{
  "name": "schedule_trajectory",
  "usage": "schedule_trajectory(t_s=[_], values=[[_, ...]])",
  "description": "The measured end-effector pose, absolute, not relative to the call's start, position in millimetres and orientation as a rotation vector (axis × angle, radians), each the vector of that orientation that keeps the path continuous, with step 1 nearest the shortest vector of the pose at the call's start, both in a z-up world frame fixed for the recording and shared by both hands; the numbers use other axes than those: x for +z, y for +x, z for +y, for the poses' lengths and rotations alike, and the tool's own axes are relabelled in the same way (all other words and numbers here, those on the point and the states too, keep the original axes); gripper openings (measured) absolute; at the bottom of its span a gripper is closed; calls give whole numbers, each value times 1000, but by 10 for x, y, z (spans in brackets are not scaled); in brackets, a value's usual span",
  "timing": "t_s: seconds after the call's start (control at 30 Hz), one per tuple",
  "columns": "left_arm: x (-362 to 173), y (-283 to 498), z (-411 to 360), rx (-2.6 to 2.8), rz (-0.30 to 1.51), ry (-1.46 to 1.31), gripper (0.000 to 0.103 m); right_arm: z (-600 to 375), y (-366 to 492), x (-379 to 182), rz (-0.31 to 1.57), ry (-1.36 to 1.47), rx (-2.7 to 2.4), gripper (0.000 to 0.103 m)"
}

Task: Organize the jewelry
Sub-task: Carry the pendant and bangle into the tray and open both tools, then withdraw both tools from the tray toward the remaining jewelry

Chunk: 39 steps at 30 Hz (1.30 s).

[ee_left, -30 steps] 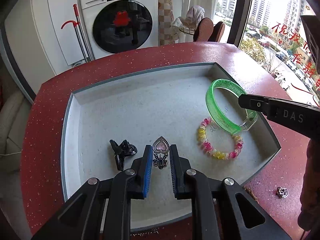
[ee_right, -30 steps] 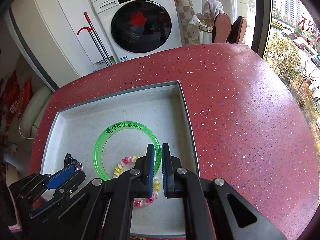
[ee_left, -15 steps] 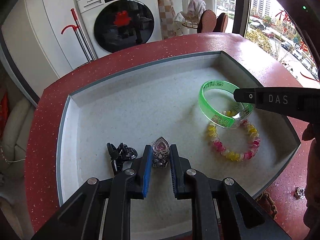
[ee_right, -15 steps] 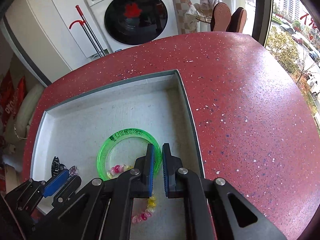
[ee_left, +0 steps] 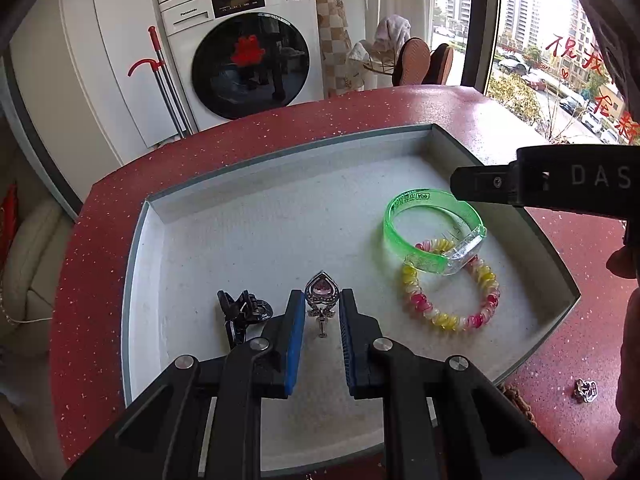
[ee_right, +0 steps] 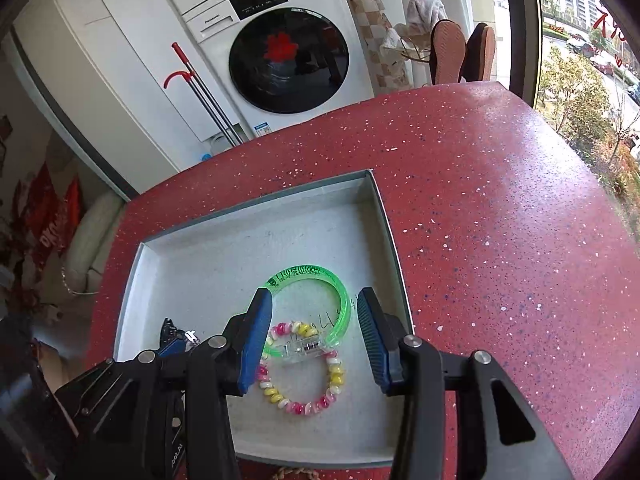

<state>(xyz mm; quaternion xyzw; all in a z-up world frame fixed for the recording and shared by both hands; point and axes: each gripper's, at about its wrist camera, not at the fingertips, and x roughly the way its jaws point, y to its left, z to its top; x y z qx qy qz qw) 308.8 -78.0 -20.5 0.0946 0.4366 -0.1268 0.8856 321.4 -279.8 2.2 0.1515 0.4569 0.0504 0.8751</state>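
A grey tray (ee_left: 280, 200) (ee_right: 208, 264) sits on the red table. My left gripper (ee_left: 322, 312) is open over the tray, with a pink heart pendant (ee_left: 322, 294) lying on the floor between its fingers. A black hair clip (ee_left: 240, 310) lies just left of it. My right gripper (ee_right: 316, 320) is open above the green translucent bangle (ee_right: 316, 280) (ee_left: 424, 216), which lies partly over the pink-and-yellow bead bracelet (ee_right: 304, 392) (ee_left: 452, 308) in the tray's right part. The right gripper also shows in the left wrist view (ee_left: 460, 188).
A small silver charm (ee_left: 586, 390) lies on the red table (ee_right: 500, 240) right of the tray. A brown beaded string (ee_left: 516, 400) lies at the tray's near right corner. A washing machine (ee_left: 244, 64) stands beyond the table.
My right gripper opened and let go of the green bangle, which now rests on the bead bracelet. My left gripper opened wider and the heart pendant lies free between its fingers.
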Motion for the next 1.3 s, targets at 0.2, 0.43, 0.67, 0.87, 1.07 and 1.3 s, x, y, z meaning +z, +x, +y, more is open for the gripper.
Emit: schedule_trajectory(t_s=[0.2,0.43,0.67,0.87,1.07,1.3], values=[[-118,3027,-746,-263,870,185,35,-2904,2942,161,927,363,114,54],[-54,2978,-676,-254,866,158,35,-2965,2630,176,933,386,128,60],[162,2744,-469,-224,814,103,103,-2948,2284,163,942,389,145,68],[255,2490,-219,-192,822,87,103,-2876,1974,142,936,374,164,83],[102,2216,96,-198,902,-5,103,-2821,1664,75,920,364,177,91],[-42,1818,204,-159,923,-29,103,-2770,1367,-74,994,347,204,103]])
